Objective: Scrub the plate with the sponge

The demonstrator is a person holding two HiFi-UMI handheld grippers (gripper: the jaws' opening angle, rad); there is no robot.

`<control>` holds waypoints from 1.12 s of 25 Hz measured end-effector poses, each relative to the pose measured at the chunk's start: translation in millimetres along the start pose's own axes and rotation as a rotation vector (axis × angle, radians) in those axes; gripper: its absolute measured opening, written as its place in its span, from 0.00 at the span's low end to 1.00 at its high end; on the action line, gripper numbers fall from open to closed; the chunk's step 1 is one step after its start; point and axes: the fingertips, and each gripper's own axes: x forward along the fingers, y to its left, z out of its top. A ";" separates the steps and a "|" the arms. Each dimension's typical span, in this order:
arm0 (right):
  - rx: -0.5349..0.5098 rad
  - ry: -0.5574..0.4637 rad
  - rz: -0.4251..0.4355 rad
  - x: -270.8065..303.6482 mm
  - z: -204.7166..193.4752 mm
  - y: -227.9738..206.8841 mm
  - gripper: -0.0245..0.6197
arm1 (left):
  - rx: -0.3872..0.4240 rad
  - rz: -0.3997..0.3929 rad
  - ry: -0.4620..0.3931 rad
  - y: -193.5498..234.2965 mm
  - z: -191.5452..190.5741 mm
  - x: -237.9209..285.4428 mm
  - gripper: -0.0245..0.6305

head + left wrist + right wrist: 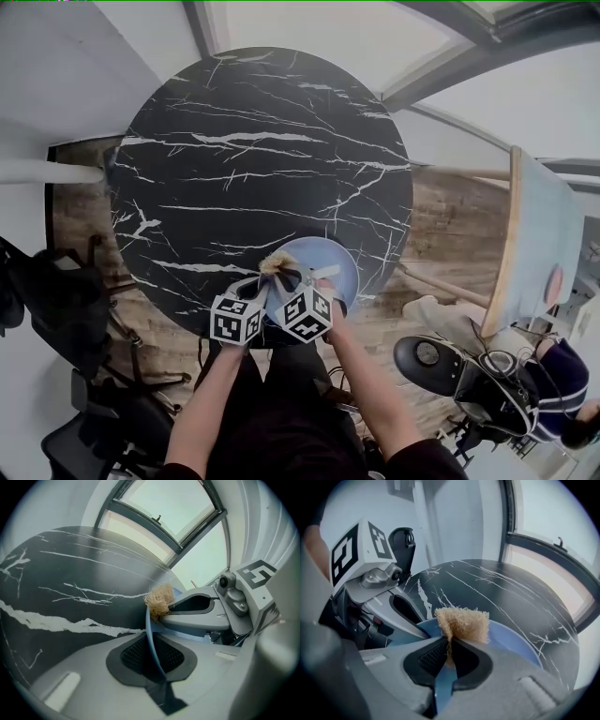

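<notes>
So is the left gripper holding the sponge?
No, the left gripper clamps the plate rim; the right gripper grips the sponge.

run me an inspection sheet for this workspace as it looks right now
surface: round black marble table with white veins
job's things: blue plate at the table's near edge; tan sponge at the plate's left rim
clutter: nothing seen on the table besides those
grippers: left gripper shut on the plate's rim; right gripper shut on the sponge, which pokes out over the plate
cables: loose wires on the floor at right, away from the table
surroundings: wood floor, dark gear at left, leaning board at right, windows beyond the table
</notes>
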 end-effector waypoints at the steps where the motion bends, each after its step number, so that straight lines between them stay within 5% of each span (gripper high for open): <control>1: 0.004 -0.001 -0.009 0.0 0.5 -2.5 0.08 | -0.001 -0.001 -0.002 -0.1 0.3 0.2 0.10; 28: 0.201 0.035 -0.302 -25.8 -26.9 -90.3 0.08 | -0.033 0.000 -0.039 1.5 1.9 -1.7 0.08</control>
